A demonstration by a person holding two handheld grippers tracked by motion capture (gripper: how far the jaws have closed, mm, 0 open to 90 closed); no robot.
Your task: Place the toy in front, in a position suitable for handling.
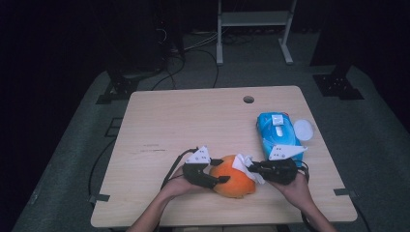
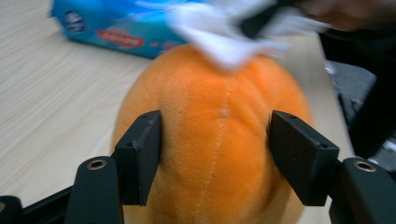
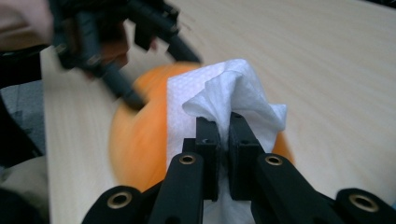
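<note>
While the left gripper [image 1: 218, 171] clamps the orange plush [image 1: 234, 182] at the desk's [image 1: 193, 121] near edge, right gripper [image 3: 223, 140], jaws clenched on a wipe [image 3: 219, 93], rubs its top; wiping looks underway, unfinished.

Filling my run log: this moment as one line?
left gripper grips orange plush | right gripper pinches white wipe on plush
</note>
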